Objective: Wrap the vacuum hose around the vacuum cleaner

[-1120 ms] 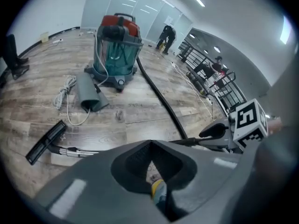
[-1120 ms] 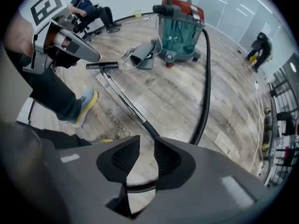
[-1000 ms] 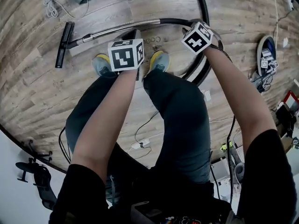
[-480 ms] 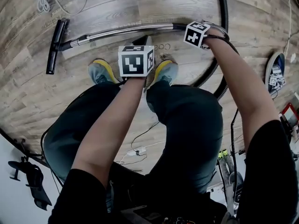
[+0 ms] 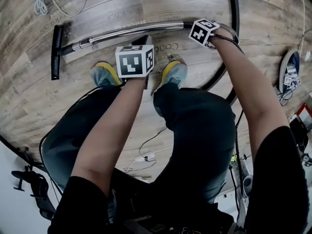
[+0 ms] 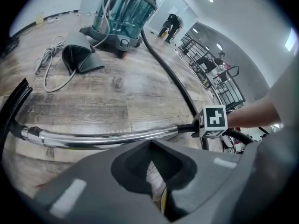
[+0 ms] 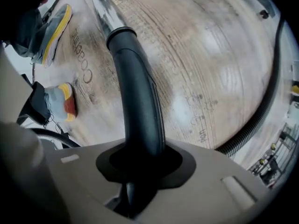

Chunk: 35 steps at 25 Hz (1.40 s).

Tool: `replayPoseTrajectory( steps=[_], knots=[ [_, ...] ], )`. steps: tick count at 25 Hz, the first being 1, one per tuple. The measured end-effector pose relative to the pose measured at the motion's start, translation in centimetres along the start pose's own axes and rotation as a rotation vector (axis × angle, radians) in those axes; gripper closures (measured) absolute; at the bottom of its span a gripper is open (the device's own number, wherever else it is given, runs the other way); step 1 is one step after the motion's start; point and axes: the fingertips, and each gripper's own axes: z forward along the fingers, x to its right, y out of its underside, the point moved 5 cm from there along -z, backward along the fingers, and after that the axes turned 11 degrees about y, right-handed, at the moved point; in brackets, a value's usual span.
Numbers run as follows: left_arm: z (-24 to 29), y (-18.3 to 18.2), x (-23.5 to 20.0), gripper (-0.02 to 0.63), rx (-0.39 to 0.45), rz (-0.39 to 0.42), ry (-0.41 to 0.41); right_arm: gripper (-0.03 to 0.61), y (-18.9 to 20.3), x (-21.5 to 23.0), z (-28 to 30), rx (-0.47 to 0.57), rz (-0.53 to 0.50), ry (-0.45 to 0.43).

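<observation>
A chrome wand [image 5: 126,31] with a black floor nozzle [image 5: 56,50] lies on the wooden floor in front of the person's shoes. My right gripper [image 7: 140,160] is shut on the black curved handle [image 7: 138,92] where wand and hose join; its cube [image 5: 204,31] shows in the head view. The ribbed black hose [image 5: 233,9] curves round behind it. In the left gripper view the hose [image 6: 170,76] runs back to the vacuum cleaner [image 6: 124,15]. My left gripper [image 6: 156,176] hovers over the floor near the wand [image 6: 103,138], jaws closed on nothing.
A grey pouch [image 6: 79,57] and a coiled white cable [image 6: 49,64] lie near the vacuum cleaner. The person's shoes [image 5: 105,72] stand just behind the wand. Thin cables trail on the floor by the legs, and small clutter [image 5: 287,67] sits at the right.
My right gripper has carried the handle a little farther from the shoes, and the nozzle end has swung slightly left. The left gripper has barely moved.
</observation>
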Motion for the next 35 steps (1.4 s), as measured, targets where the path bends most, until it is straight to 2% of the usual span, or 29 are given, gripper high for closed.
replayPoseTrajectory(
  steps=[7, 12, 15, 20, 24, 28, 32, 35],
  knots=[
    [-5.7, -0.8, 5.6, 0.614, 0.025, -0.024, 0.023, 0.44, 5.4, -1.0, -7.5, -0.01, 0.185, 0.015],
    [-8.8, -0.5, 9.3, 0.614, 0.028, -0.046, 0.046, 0.433, 8.3, -1.3, -12.3, 0.012, 0.332, -0.009],
    [-10.8, -0.6, 11.1, 0.614, 0.037, -0.064, 0.054, 0.43, 8.7, -1.8, -15.9, 0.095, 0.429, -0.07],
    [-15.5, -1.8, 14.1, 0.614, 0.06, -0.079, 0.062, 0.463, 9.2, -3.6, -25.3, 0.241, 0.585, -0.224],
    [-18.9, -2.8, 15.4, 0.614, 0.072, -0.093, 0.058, 0.491, 9.1, -6.1, -31.5, 0.335, 0.623, -0.275],
    [-22.1, -2.7, 15.9, 0.614, 0.078, -0.085, 0.044, 0.494, 8.9, -9.3, -36.7, 0.401, 0.64, -0.257],
    [-25.1, -1.9, 16.5, 0.614, 0.066, -0.072, 0.026, 0.491, 9.6, -11.7, -41.4, 0.469, 0.647, -0.203],
    [-27.7, -0.8, 17.3, 0.614, 0.056, -0.073, 0.027, 0.488, 10.8, -13.7, -44.2, 0.493, 0.676, -0.203]
  ],
)
